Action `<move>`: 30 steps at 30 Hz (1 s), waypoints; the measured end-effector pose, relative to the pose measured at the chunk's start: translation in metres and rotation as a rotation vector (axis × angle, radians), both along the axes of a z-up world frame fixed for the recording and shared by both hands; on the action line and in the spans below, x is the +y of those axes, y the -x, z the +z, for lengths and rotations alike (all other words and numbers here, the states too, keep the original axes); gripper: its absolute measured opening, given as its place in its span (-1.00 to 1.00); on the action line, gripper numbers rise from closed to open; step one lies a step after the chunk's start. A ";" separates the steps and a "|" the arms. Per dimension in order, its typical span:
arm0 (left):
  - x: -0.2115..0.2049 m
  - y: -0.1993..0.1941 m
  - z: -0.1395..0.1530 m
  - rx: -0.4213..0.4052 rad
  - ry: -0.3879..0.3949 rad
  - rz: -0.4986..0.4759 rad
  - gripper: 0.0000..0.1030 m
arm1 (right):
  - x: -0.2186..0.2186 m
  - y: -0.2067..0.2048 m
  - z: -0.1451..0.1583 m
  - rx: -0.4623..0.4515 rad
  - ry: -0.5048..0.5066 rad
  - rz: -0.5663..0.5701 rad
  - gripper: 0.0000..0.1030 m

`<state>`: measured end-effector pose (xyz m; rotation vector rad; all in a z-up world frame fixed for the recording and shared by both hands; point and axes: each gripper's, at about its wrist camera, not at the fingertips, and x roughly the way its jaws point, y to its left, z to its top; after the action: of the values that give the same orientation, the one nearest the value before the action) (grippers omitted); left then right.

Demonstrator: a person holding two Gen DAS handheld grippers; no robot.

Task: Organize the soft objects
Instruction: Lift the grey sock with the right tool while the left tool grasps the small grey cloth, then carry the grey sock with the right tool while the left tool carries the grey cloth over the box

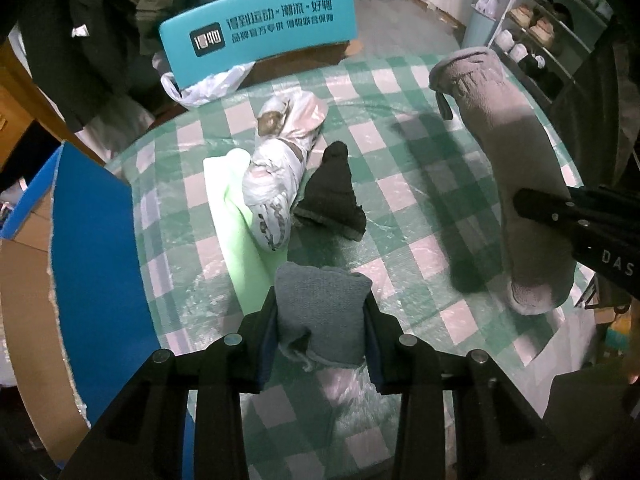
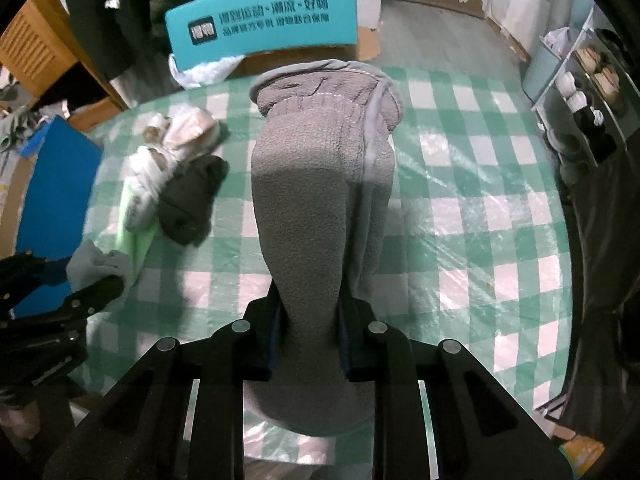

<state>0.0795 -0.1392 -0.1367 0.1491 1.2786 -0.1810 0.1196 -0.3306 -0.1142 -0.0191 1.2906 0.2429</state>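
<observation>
While the left gripper (image 1: 322, 312) clamps a blue-grey cloth (image 1: 322, 312) at lower centre, the right gripper (image 2: 308, 330) pinches a long grey fleece (image 2: 320, 184) (hanging lengthwise above the worktop (image 2: 480, 200)), blue box (image 1: 96, 264) lower left, nearer the left

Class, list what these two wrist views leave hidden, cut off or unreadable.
- Right wrist view: lower end of the grey fleece item, hidden behind the right tool.
- Left wrist view: grey-blue cloth, partly hidden between the left tool fingers.
- Both views: teal sign lettering, too blurred.
</observation>
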 end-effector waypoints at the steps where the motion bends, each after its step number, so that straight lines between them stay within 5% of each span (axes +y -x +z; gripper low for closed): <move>1: -0.001 0.001 0.003 -0.005 0.000 -0.001 -0.29 | 0.000 -0.001 0.003 -0.005 -0.003 0.003 -0.61; 13: 0.010 0.014 0.032 -0.063 0.031 0.002 -0.33 | 0.000 0.012 0.054 -0.073 -0.040 0.037 -0.61; 30: 0.043 0.031 0.060 -0.123 0.031 0.043 -0.36 | 0.030 0.028 0.087 -0.136 -0.054 0.102 -0.61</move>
<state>0.0483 -0.0961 -0.0763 0.1043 1.1546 -0.1529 0.0918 -0.3002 -0.0269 -0.0551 1.1491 0.3582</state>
